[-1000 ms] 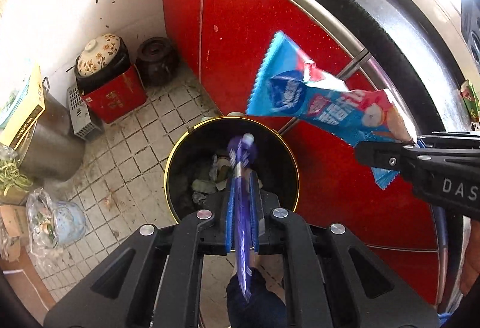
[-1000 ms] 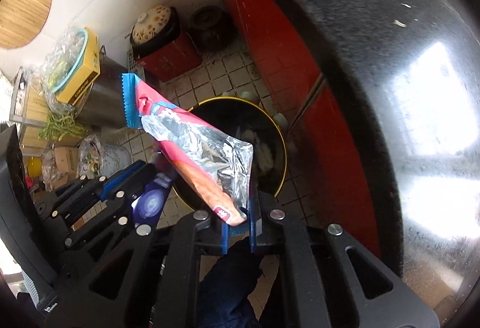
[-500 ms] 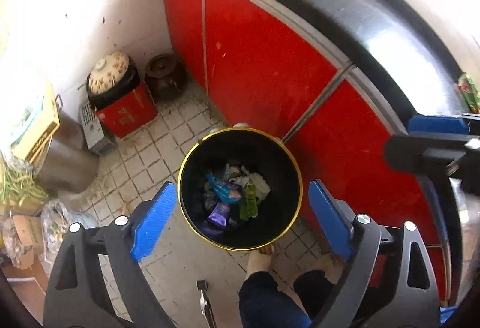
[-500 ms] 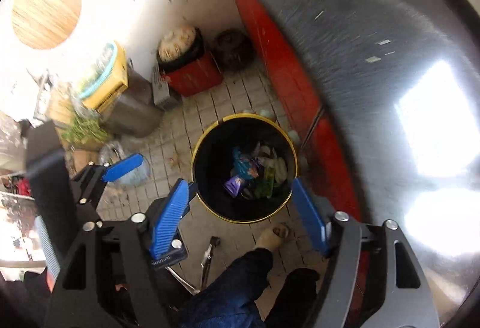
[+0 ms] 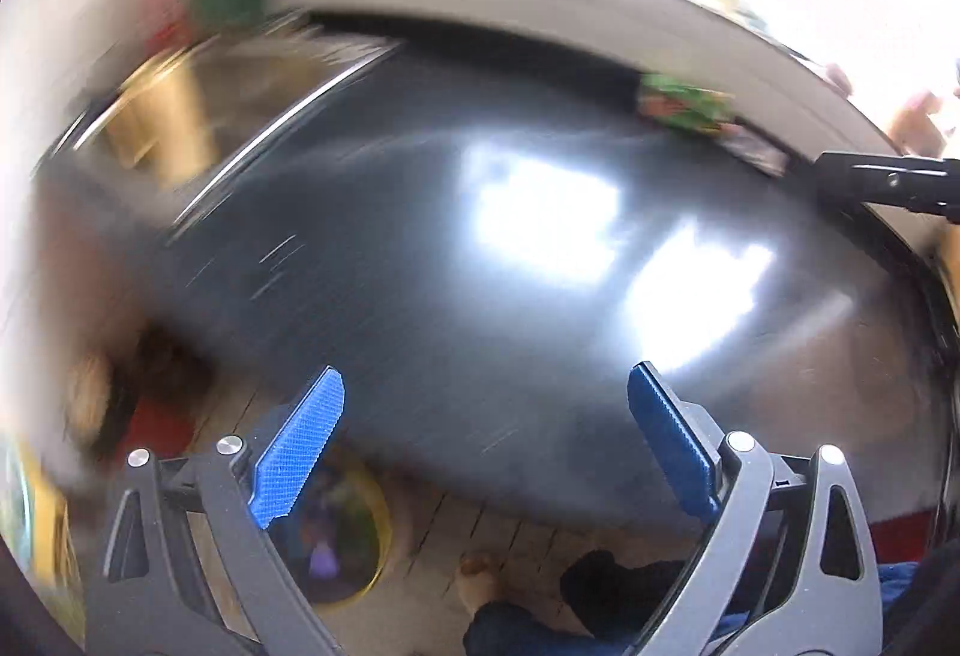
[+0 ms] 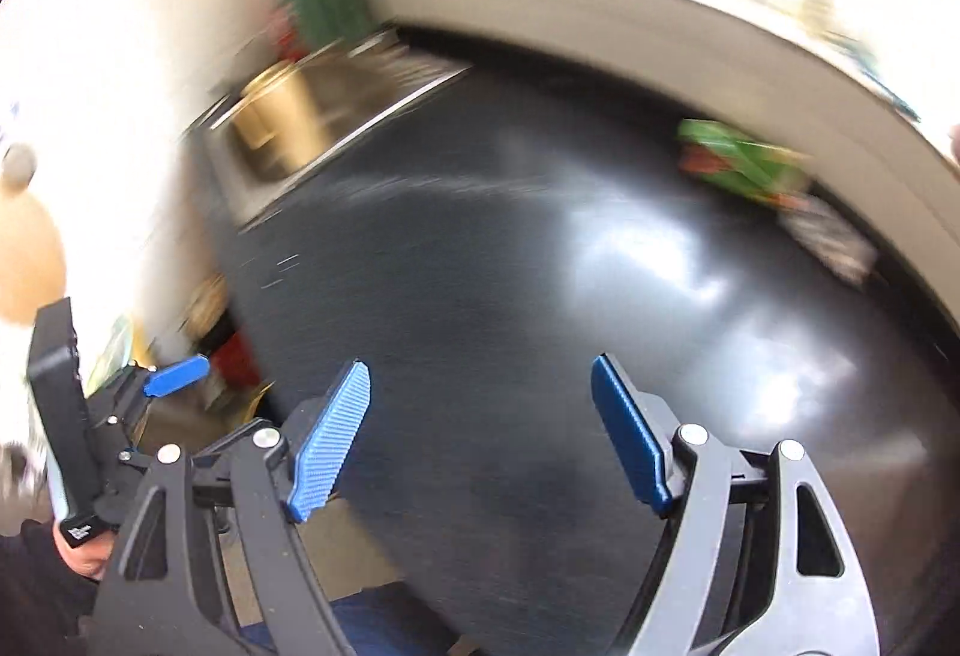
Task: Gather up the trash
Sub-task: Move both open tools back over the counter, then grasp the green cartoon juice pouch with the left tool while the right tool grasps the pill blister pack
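Broad black counter (image 6: 540,332) filling both views, sink (image 6: 336,110) at its far left corner, all smeared by motion. Green wrapper (image 6: 741,164) lying near the far right edge, a paler wrapper (image 6: 831,236) just beside it. Yellow-rimmed bin (image 5: 360,530) low at the counter's near edge. Left gripper (image 5: 486,446) and right gripper (image 6: 480,434) both released, jaws just opened further, nothing between. Risk, judged: blurred, fast approach could overshoot and shove wrappers off the edge. Against the earlier frames: blue and purple packets gone from the tongs, views swung from bin up to countertop.
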A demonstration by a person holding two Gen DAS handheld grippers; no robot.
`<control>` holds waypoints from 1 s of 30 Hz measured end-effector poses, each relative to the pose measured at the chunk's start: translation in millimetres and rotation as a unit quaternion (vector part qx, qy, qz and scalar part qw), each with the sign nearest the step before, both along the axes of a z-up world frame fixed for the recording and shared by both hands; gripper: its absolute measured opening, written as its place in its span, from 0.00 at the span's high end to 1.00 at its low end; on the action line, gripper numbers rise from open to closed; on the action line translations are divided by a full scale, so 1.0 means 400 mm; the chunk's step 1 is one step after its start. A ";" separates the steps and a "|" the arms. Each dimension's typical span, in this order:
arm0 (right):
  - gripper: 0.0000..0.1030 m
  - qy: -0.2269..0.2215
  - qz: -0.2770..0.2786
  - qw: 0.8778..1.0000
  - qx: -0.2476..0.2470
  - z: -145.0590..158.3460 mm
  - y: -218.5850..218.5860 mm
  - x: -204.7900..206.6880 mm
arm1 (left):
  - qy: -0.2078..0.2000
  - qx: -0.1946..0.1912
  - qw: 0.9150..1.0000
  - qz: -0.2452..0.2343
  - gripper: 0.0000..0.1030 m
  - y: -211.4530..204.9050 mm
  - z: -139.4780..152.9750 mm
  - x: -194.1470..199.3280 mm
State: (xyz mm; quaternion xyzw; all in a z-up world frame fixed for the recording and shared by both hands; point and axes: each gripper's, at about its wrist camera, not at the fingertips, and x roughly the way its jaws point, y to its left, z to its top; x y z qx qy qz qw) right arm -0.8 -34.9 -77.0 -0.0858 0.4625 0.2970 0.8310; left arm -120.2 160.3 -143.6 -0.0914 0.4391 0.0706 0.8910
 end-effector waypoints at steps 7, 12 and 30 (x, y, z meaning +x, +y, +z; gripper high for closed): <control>0.28 -0.009 -0.105 0.994 0.013 0.016 -0.339 0.066 | -0.030 0.015 0.990 -0.140 0.10 -0.270 0.061 0.220; 0.28 -0.002 -0.135 0.991 0.017 -0.008 -0.456 0.098 | -0.025 0.040 0.978 -0.204 0.10 -0.373 0.050 0.333; 0.28 0.030 -0.092 0.995 -0.017 -0.188 -0.457 0.471 | -0.029 0.167 0.938 -0.304 0.10 -0.424 -0.046 0.894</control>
